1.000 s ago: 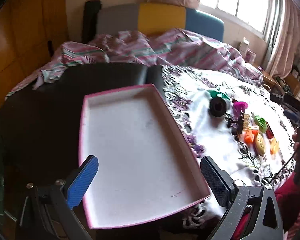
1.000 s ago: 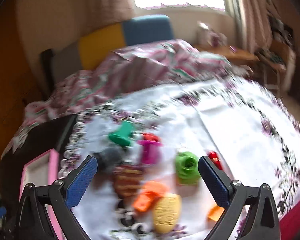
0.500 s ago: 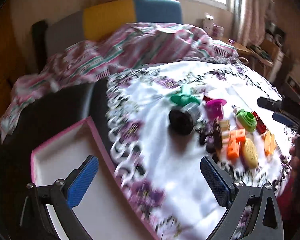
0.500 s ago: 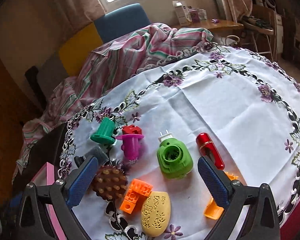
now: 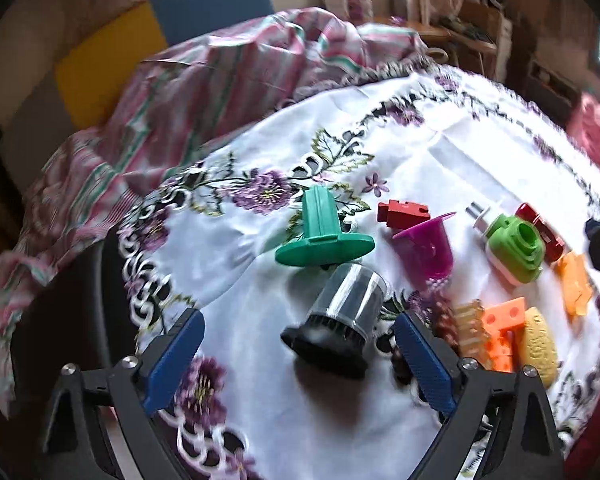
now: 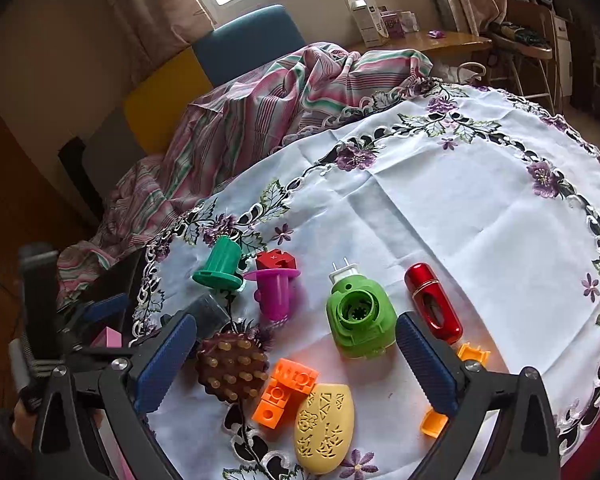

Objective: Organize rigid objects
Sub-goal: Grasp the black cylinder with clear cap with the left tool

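Closing slightly, the left gripper (image 5: 296,354) has swung off the pink tray onto the toy cluster; jaws wide, empty, bracketing the dark canister (image 5: 342,320) lying on the bench (image 5: 440,152); likely first pick; right gripper (image 6: 296,354) hovers wide, empty, above the green plug (image 6: 360,320).

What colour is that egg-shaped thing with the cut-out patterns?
Pale yellow. The egg-shaped piece shows best in the right wrist view, beside the orange block.
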### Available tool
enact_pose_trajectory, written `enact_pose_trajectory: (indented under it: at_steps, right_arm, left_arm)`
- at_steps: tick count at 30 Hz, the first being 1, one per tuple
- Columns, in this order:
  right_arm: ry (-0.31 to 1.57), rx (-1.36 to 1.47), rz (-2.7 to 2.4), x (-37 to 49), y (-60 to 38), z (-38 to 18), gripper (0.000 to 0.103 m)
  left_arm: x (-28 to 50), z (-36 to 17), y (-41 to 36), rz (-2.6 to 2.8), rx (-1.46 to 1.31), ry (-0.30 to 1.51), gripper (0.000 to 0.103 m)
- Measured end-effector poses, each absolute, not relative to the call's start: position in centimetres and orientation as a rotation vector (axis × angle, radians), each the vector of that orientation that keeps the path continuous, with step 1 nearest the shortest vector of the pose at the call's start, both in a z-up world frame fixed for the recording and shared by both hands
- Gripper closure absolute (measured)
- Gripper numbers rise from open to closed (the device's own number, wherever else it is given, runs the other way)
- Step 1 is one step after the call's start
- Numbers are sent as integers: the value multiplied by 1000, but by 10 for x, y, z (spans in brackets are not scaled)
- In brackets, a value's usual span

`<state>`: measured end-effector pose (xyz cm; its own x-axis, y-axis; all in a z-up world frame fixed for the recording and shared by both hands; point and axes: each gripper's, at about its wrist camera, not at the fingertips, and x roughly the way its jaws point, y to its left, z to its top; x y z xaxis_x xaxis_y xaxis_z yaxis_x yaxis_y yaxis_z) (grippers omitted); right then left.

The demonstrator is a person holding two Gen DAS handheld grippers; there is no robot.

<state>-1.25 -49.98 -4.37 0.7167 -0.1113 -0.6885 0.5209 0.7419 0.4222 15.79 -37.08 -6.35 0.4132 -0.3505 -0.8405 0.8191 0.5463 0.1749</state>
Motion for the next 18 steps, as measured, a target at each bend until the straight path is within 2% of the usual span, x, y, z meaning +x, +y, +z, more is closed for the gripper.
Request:
enact_pose_trajectory:
  at_steps: [2,4,6,7,10,11,15,18]
  right_arm:
    - [687,656,-375,-13,-500,-44,1]
    - [689,663,-371,-13,-501,-45,1]
    - [692,666,-370,-12,-501,-46,1]
    - [693,665,-370,-12,-501,-46,1]
    - [693,658,-372,-11,-500,-45,5]
    - [694,659,-375,-11,-500,-45,6]
    - [690,706,-380,-15,-507,-49,13]
    - [682,774,-392,-21,-517,-54,13]
  left_arm:
    - [166,-75,-381,-815,668,880,16]
    - [171,-83,-387,-836,676,913,17]
    - [176,-95,-392,-853,690,955,34]
    - [177,-100,-391,-865,672,986,52]
    - [176,-97,-384,-860,594,977,54]
    - [175,-95,-380,-856,570,974,59]
    - [170,-82,-357,-830,471,967,60]
    - [159,-70,-334,-821,415,952,60]
